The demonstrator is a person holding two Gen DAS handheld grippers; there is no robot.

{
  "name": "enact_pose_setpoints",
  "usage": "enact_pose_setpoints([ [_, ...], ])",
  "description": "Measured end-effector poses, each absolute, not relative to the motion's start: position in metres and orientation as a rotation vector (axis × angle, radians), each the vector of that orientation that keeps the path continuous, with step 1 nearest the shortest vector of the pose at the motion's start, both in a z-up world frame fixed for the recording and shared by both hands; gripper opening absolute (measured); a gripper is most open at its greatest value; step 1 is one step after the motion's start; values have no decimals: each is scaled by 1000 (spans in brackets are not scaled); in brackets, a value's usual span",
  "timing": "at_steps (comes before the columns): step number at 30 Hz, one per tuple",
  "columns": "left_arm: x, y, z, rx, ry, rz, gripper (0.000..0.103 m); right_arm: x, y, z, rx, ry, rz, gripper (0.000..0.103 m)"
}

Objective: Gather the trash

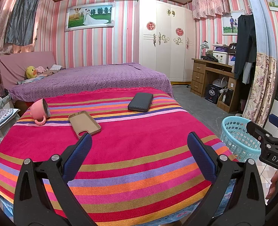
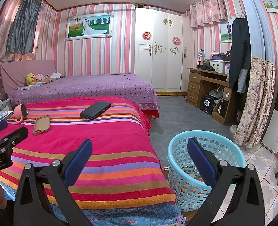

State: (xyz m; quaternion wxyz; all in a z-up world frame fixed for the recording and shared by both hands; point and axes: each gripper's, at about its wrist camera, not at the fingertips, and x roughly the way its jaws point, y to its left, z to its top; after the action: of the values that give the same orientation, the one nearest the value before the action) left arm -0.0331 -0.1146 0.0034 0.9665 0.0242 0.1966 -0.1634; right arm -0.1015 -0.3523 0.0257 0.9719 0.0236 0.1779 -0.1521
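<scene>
Both your tongs are spread wide and hold nothing: the left gripper (image 1: 139, 146) hangs over the near half of the striped cloth (image 1: 131, 146), the right gripper (image 2: 139, 150) off the cloth's right edge, its right finger above the basket (image 2: 178, 150).

No obvious trash shows on the cloth. What lies there is a cup (image 1: 40, 110) tipped on its side at the far left, a tan phone case (image 1: 84, 124) just right of the cup, and a dark wallet (image 1: 140, 102) further right and farther back. The basket stands on the floor just beside the cloth's near right corner; something orange shows through its mesh low down, too hidden to name.

If any of these counts as the thing to collect, the case is nearest, and it lies ahead and left of your left gripper. Its long axis runs from far left to near right, so you would close across its short width. Your left hand is the nearer; your right is nearer the basket.

Readable writing: "DAS" on the right gripper's body in the left view, and "enRobot.AI" on the left gripper's body in the right view.
</scene>
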Motion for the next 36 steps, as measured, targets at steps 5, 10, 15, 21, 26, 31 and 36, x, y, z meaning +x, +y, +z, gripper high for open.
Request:
enact_pose_setpoints([
  [5, -33, -114, 3, 50, 397, -331, 98, -101, -352, 26, 48, 359, -307, 98],
  [10, -32, -114, 4, 48, 395, -330, 98, -102, -352, 25, 48, 358, -307, 98],
  [15, -33, -114, 4, 49, 396, -330, 98, -101, -352, 25, 48, 358, -306, 98],
  [21, -31, -113, 5, 48, 395, -330, 98, -101, -353, 26, 46, 358, -308, 98],
  [26, -32, -113, 5, 48, 394, -329, 98, -102, -352, 26, 47, 358, -308, 98],
  [31, -32, -113, 5, 48, 394, -329, 98, -102, -352, 25, 46, 359, -307, 98],
  [36, -31, -113, 5, 49, 393, -329, 98, -101, -352, 25, 45, 358, -308, 98],
])
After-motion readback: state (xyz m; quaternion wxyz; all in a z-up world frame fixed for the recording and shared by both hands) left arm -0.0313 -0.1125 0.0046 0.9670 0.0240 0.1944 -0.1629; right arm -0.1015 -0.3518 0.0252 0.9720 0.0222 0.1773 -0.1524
